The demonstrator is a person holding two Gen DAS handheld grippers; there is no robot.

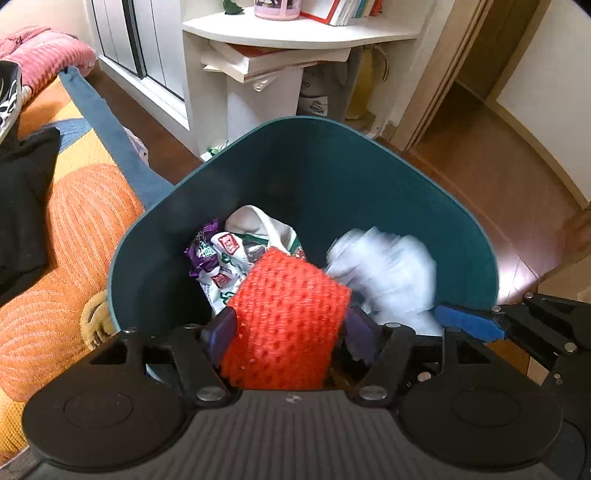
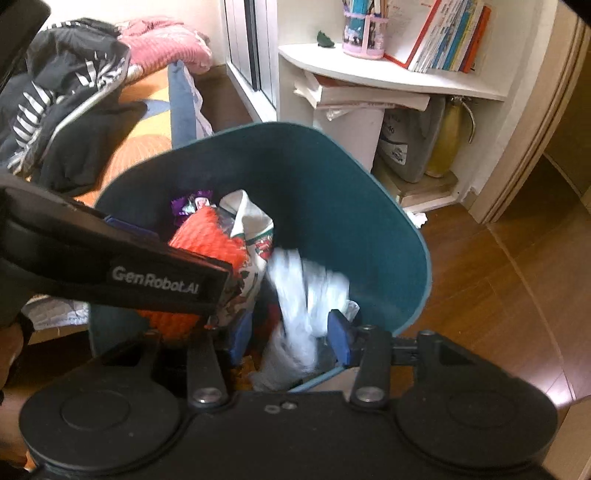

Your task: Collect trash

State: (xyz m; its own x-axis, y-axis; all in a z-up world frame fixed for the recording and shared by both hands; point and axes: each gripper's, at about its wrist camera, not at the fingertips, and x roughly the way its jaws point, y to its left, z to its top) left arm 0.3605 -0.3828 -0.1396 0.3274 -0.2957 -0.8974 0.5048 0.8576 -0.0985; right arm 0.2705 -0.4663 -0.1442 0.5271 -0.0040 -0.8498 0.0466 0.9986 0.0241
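A teal trash bin (image 1: 332,173) (image 2: 332,192) stands on the floor below both grippers, and both point down into it. My left gripper (image 1: 290,328) is open with a red foam net (image 1: 288,317) (image 2: 210,236) between its blue pads; the net keeps its full width, unsqueezed. My right gripper (image 2: 290,332) is open too. A blurred white crumpled bag (image 2: 303,295) (image 1: 388,273) hangs loose between its pads, with gaps on both sides. A purple wrapper (image 1: 203,254) and a white-and-green wrapper (image 1: 255,236) lie deeper in the bin.
An orange-patterned bed cover (image 1: 85,229) with dark clothes (image 2: 62,103) lies to the left of the bin. Behind the bin stands a white shelf unit (image 1: 295,29) with books and bottles. Wooden floor (image 2: 498,295) and a doorway are on the right.
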